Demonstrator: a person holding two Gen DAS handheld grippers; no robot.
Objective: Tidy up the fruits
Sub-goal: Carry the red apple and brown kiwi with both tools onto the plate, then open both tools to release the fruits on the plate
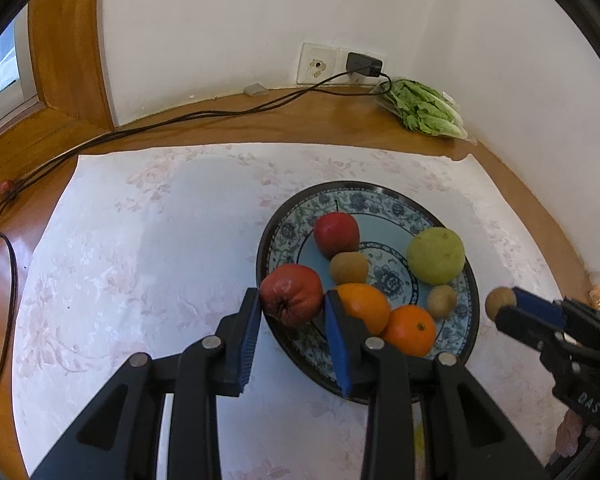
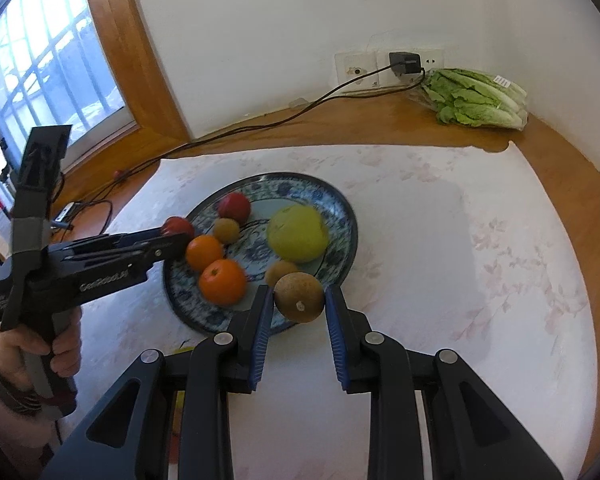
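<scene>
Two fruits are in the air: the left gripper (image 1: 291, 304) pinches a wrinkled red apple (image 1: 292, 294) over the plate's (image 1: 400, 196) near-left rim, and the right gripper (image 2: 298, 308) clamps a brown kiwi (image 2: 299, 297) just off its near-right rim, each probably heading for its own kind. The plate's far middle offers bare room; the white cloth (image 1: 160, 220) spreads wide to the left.
</scene>
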